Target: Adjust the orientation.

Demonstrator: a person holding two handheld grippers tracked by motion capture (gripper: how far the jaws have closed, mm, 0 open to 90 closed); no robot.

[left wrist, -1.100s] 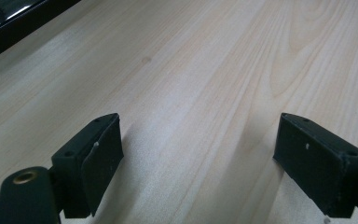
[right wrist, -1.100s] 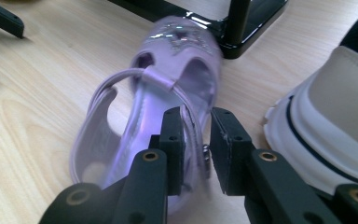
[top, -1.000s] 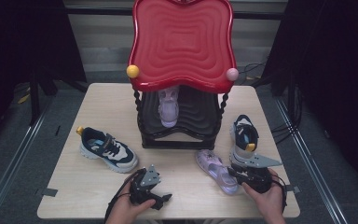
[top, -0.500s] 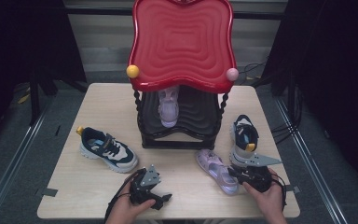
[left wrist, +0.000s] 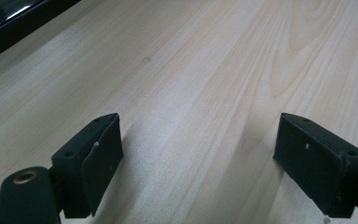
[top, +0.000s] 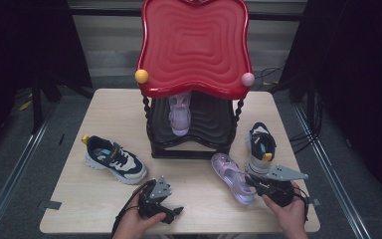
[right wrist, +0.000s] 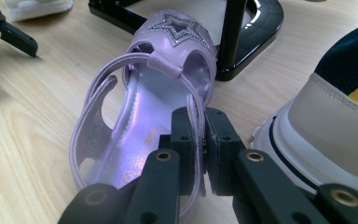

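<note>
Jaws of the right gripper (right wrist: pixel 199 140) clamp the side strap of the glossy lilac child's sandal (right wrist: pixel 140 116), which lies on the pale wooden table (top: pixel 199 169) beside the black-and-red shoe rack (top: pixel 191 144). Left gripper (left wrist: pixel 200 154) rests near the table's front edge, jaws wide apart over bare wood.

Two lilac strappy sandals: one on the black rack's lower shelf (top: pixel 180 115) at twelve o'clock, one on the table (top: pixel 231 177) at four. Two navy-and-white sneakers: one at nine (top: pixel 114 159), one at three (top: pixel 260 147).
</note>
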